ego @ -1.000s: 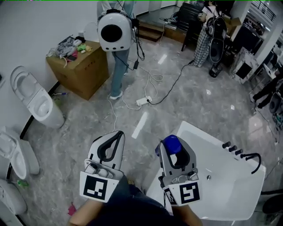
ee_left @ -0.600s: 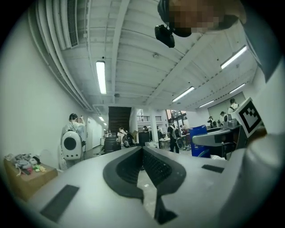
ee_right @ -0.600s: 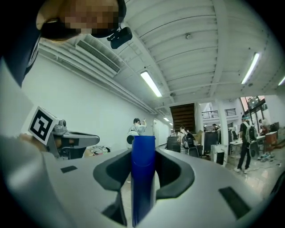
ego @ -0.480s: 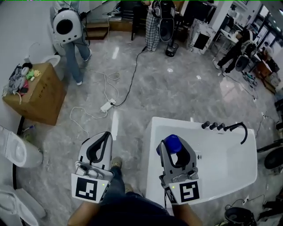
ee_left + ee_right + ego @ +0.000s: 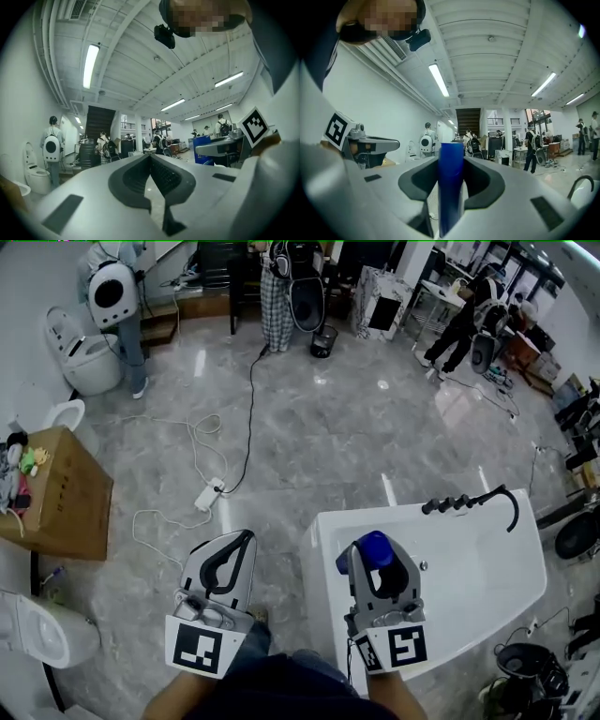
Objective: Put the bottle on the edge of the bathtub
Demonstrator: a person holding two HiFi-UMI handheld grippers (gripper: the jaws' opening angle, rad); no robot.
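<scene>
A blue bottle (image 5: 368, 546) stands upright between the jaws of my right gripper (image 5: 375, 556), which is shut on it. In the right gripper view the bottle (image 5: 451, 183) fills the gap between the dark pads. The gripper and bottle hang over the left part of the white bathtub (image 5: 317, 589), just inside its left rim. My left gripper (image 5: 246, 537) hovers over the grey marble floor to the left of the tub. It is shut, its pads meeting at the tips with nothing held (image 5: 150, 157).
A black faucet (image 5: 471, 504) rises from the tub's far rim. A power strip (image 5: 204, 495) with trailing cables lies on the floor ahead. A cardboard box (image 5: 52, 498) and a toilet (image 5: 37, 638) stand at the left. People and gear stand far back.
The view has swung round: the box and toilets slid left and the bathtub now lies squarely under my right gripper. Both grippers keep their stance, the bottle still held.
</scene>
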